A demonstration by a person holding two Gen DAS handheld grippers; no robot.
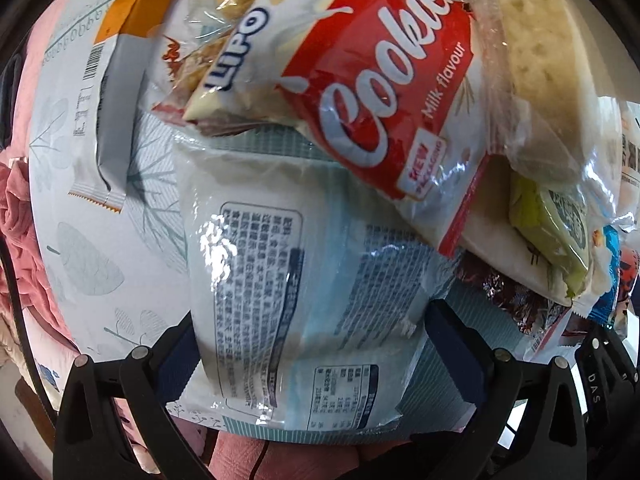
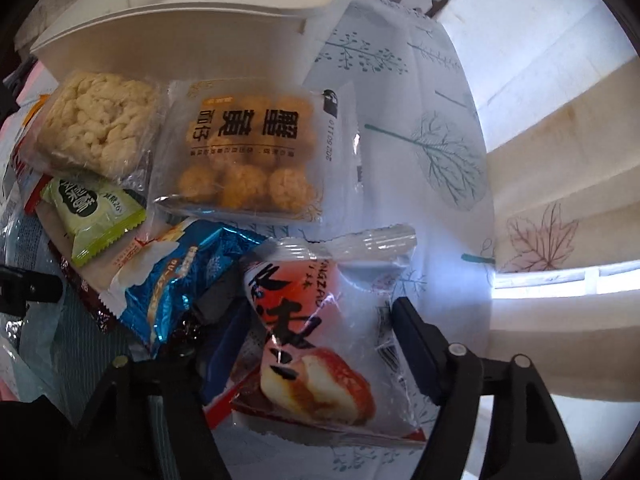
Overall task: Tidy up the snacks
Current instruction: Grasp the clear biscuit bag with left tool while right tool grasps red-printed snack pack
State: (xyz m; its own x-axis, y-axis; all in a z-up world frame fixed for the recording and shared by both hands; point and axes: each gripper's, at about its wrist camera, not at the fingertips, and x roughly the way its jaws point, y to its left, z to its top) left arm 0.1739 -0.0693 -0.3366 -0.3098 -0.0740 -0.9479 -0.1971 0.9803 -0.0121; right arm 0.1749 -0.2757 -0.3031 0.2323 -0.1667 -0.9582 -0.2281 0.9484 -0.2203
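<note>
Snacks heaped — white tray behind

A home: leaf-print tablecloth strewn with snack packets; maple-leaf curtain by a window.

Under everything you have a white tablecloth printed with grey-green leaves and bare trees; it covers the bench, and in your right view the same cloth runs off toward the far edge. A rumpled pink fabric bunches along the left side of your left view and shows again at the bottom (what it belongs to can't be told). In your right view a cream curtain with a faint maple-leaf print hangs at the right, with a bright window strip low in it.
</note>
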